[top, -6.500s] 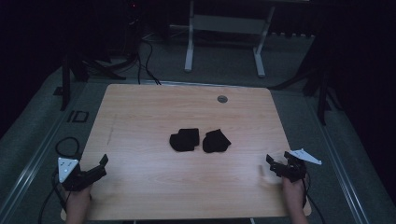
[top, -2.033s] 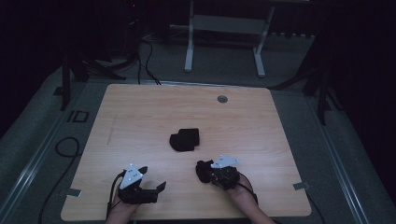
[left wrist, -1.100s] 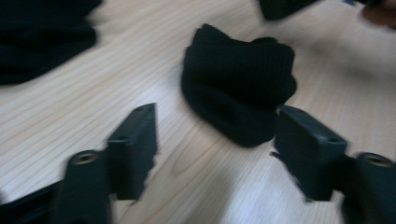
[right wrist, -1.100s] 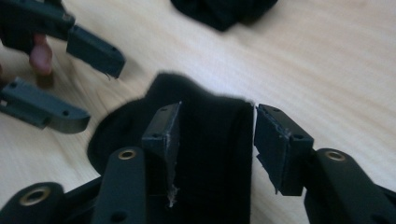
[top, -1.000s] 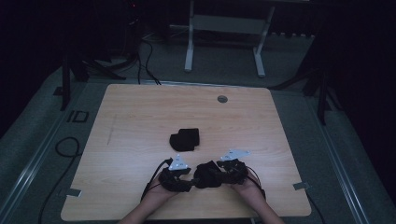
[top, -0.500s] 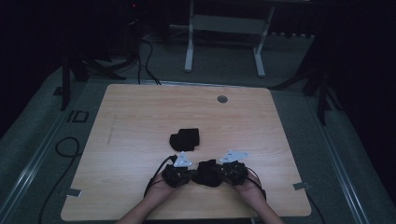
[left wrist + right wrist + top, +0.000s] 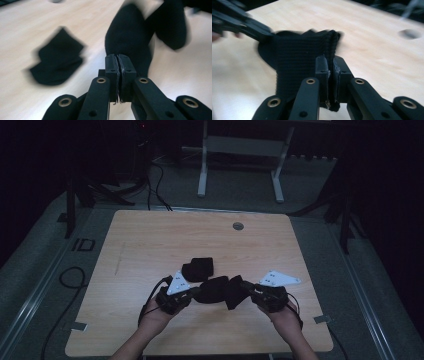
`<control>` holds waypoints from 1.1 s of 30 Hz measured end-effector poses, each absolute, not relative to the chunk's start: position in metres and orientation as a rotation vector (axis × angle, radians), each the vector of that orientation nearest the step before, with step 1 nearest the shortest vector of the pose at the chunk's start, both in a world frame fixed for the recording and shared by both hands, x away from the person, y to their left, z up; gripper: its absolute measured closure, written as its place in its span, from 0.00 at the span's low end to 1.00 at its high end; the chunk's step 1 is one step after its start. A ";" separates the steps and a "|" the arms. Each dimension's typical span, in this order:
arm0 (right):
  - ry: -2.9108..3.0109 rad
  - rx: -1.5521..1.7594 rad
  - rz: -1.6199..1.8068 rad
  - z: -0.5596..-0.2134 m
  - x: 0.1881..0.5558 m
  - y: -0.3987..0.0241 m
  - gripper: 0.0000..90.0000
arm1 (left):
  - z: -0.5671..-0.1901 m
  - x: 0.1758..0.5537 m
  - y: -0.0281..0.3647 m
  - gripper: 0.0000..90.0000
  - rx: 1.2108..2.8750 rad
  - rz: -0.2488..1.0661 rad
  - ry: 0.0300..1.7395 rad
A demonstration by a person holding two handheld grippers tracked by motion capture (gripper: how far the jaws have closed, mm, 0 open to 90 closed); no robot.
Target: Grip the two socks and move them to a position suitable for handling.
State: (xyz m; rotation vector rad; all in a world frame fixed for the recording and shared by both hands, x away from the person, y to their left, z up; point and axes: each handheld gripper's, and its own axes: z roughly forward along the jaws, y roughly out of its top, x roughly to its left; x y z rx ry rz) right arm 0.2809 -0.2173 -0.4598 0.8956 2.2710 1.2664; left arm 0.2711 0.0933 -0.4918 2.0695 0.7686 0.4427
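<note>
Wooden table (image 7: 150, 240), grey floor (image 7: 45, 270)

A sock (image 7: 220, 291) hangs between the left gripper (image 7: 194, 294) and right gripper (image 7: 243, 286), above the table's (image 7: 150, 240) near edge. A second sock (image 7: 198, 268) lies just behind it.

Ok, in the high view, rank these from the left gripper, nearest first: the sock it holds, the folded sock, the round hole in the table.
1. Held sock: in the left gripper, stretched to the right gripper.
2. Folded sock: on the table just beyond.
3. Round hole: near the table's far edge.
</note>
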 end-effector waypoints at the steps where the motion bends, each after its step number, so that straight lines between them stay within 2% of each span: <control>1: 2.271 0.896 1.266 -0.460 0.281 -0.217 0.93 | -0.491 0.271 0.099 0.97 2.068 0.438 0.791; 5: 2.218 0.997 1.289 -0.451 0.283 -0.245 0.93 | -0.490 0.268 0.124 0.97 2.026 0.383 0.861; 10: 2.247 1.034 1.263 -0.458 0.280 -0.254 0.93 | -0.491 0.255 0.142 0.97 2.024 0.356 0.892; 13: 2.295 1.082 1.254 -0.472 0.278 -0.255 0.93 | -0.501 0.250 0.146 0.97 2.041 0.315 0.891; 19: 2.399 1.175 1.122 -0.524 0.279 -0.252 0.93 | -0.541 0.254 0.142 0.97 2.119 0.246 0.930; 25: 2.419 1.217 1.093 -0.537 0.282 -0.256 0.92 | -0.557 0.256 0.139 0.96 2.121 0.210 0.933; 27: 2.410 1.229 1.094 -0.539 0.283 -0.258 0.91 | -0.557 0.256 0.139 0.91 2.112 0.223 0.939; 28: 2.399 1.247 1.076 -0.541 0.282 -0.260 0.78 | -0.557 0.256 0.140 0.85 2.112 0.230 0.952; 29: 2.399 1.247 1.076 -0.541 0.282 -0.260 0.78 | -0.557 0.256 0.142 0.85 2.107 0.230 0.961; 30: 2.410 1.260 1.080 -0.541 0.283 -0.262 0.70 | -0.556 0.257 0.144 0.80 2.092 0.235 0.969; 32: 2.403 1.249 1.043 -0.539 0.283 -0.264 0.60 | -0.553 0.257 0.146 0.80 2.071 0.247 0.976; 33: 2.403 1.249 1.043 -0.539 0.283 -0.264 0.60 | -0.551 0.257 0.146 0.80 2.058 0.245 0.974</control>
